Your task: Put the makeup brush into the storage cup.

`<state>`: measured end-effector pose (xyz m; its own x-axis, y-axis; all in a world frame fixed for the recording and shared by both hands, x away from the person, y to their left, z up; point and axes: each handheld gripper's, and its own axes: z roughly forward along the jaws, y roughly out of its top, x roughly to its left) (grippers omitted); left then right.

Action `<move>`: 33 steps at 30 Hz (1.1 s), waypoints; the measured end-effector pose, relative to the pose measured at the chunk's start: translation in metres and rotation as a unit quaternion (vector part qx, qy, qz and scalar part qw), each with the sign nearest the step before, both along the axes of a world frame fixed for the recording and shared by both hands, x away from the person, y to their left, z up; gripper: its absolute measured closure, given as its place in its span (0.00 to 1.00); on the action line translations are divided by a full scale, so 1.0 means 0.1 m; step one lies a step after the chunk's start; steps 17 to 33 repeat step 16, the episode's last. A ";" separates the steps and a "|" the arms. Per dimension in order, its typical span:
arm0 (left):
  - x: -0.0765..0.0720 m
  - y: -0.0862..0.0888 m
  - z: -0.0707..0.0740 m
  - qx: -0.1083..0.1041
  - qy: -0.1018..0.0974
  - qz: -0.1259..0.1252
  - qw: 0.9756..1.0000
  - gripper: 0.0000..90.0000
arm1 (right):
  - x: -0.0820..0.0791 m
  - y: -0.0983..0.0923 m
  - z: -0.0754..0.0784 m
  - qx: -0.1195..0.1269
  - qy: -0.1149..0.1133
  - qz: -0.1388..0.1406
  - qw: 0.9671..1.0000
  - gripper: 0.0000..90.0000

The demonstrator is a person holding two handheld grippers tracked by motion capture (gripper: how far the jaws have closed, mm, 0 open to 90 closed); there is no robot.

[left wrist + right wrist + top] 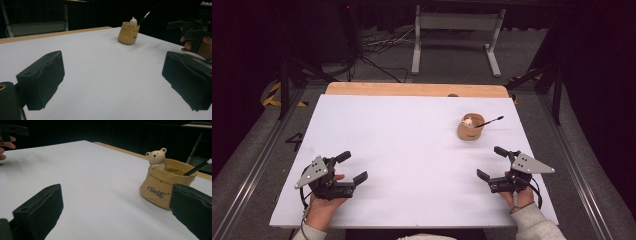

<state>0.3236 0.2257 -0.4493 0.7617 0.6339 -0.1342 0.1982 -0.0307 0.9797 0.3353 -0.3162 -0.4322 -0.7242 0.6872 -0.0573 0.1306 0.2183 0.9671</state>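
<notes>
Pot [470,128] sat at two o'clock on the table [402,150], its stick [490,120] leaning toward three. Your right gripper [495,162], fingers spread and empty, was nearer; your left gripper [352,166] waited wide open at seven.

Occlusions, cropping and illegible detail at this moment

In the right gripper view, the near jaw covers the lower right corner of the tan pot [160,187], and the frame edge cuts off the upper end of the dark stick [196,168] standing in it; the printed word on the pot's side is only partly readable. The other hand [6,147] is cropped at the top left of that view. In the high view, the small white figure [468,121] in the pot is too small to identify. Both forearms leave the bottom edge, and the pot's contents cannot be made out.
</notes>
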 end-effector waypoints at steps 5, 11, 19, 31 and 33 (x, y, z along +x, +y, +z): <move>0.01 0.02 -0.03 0.007 -0.004 0.009 1.000 0.06 | 0.01 -0.01 -0.02 0.006 0.006 -0.002 1.000 0.00; 0.01 0.03 -0.04 0.004 -0.005 0.011 1.000 0.06 | 0.00 -0.02 -0.02 0.010 -0.006 -0.004 1.000 0.00; 0.01 0.02 -0.05 0.002 -0.005 0.012 1.000 0.06 | -0.01 -0.02 -0.01 0.011 -0.011 -0.002 1.000 0.00; 0.01 0.02 -0.05 0.002 -0.005 0.012 1.000 0.06 | -0.01 -0.02 -0.01 0.011 -0.011 -0.002 1.000 0.00; 0.01 0.02 -0.05 0.002 -0.005 0.012 1.000 0.06 | -0.01 -0.02 -0.01 0.011 -0.011 -0.002 1.000 0.00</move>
